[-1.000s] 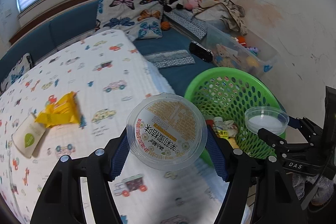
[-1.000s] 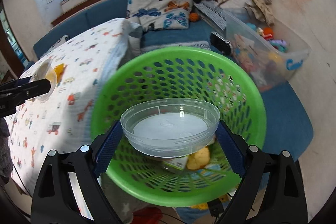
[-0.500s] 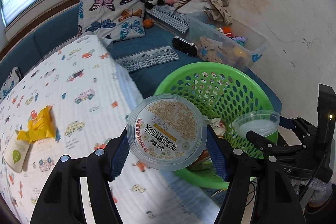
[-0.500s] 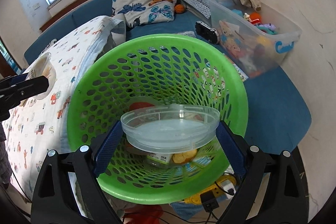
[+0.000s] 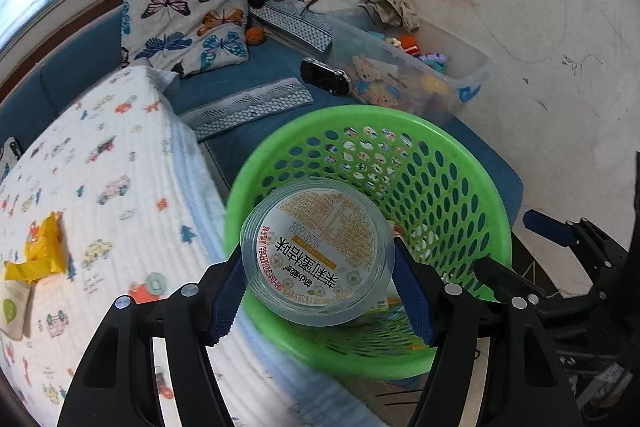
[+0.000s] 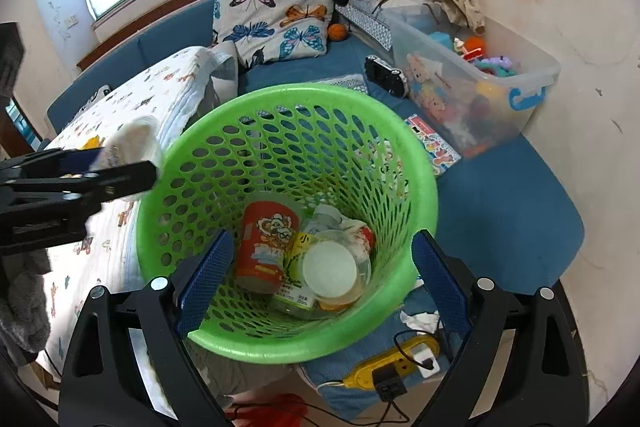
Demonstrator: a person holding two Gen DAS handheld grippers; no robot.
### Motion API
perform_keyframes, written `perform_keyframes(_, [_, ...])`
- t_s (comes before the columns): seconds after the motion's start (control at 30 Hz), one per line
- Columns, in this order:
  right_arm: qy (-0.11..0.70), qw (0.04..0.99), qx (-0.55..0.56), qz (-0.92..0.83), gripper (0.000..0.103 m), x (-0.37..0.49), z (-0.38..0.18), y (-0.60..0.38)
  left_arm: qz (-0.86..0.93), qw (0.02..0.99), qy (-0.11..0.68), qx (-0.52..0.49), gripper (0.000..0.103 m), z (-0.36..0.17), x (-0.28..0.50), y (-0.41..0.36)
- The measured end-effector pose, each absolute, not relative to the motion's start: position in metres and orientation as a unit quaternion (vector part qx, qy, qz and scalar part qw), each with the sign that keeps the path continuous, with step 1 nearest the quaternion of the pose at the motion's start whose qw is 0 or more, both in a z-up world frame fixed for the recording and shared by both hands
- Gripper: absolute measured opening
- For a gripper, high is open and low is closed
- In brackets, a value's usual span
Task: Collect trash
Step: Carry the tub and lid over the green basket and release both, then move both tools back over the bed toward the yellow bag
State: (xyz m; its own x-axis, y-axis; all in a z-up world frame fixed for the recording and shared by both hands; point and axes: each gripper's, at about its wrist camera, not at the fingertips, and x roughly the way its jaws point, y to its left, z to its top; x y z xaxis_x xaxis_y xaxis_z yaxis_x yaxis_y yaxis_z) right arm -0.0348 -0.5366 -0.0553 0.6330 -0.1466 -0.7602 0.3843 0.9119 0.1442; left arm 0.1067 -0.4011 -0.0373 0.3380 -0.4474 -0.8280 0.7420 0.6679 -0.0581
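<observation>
Left wrist view: the left gripper [image 5: 318,291] is clamping a clear labelled tub [image 5: 316,253] over the near rim of the green basket [image 5: 460,155].
Step in hand: carrying the tub in for the drop, I'd judge; next, clearing the rim and letting go.
Left behind: a yellow wrapper [image 5: 42,255] is lying on the car-print quilt [image 5: 120,163].
Right wrist view: the right gripper [image 6: 320,281] is hanging wide apart and empty above the basket, where a red can [image 6: 266,243] is resting among the trash.
Room: a toy bin [image 6: 476,83] is sitting by the stained wall.
</observation>
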Motion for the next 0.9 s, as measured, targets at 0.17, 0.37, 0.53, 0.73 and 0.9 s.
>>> perform_keyframes(0.17, [0.395,0.893,0.151,-0.154,0.090,-0.047,-0.051,-0.540,-0.380,0.790,0.449,0.172,0.066,-0.045,0.102,-0.414])
perform_keyframes(0.37, [0.391,0.893,0.158,-0.157,0.090,-0.053,-0.049,-0.542,-0.391,0.783,0.453,0.172,0.077,-0.048,0.098,-0.421])
perform_keyframes(0.53, [0.389,0.894,0.158,-0.155,0.090,-0.053,-0.047,-0.540,-0.396,0.783,0.446,0.175,0.081,-0.045,0.094,-0.418])
perform_keyframes(0.73, [0.386,0.900,0.149,-0.140,0.090,-0.050,-0.039,-0.527,-0.386,0.793,0.442,0.162,0.081,-0.034,0.099,-0.394])
perform_keyframes(0.9, [0.382,0.907,0.136,-0.117,0.090,-0.040,-0.030,-0.507,-0.359,0.815,0.426,0.158,0.081,-0.019,0.103,-0.359])
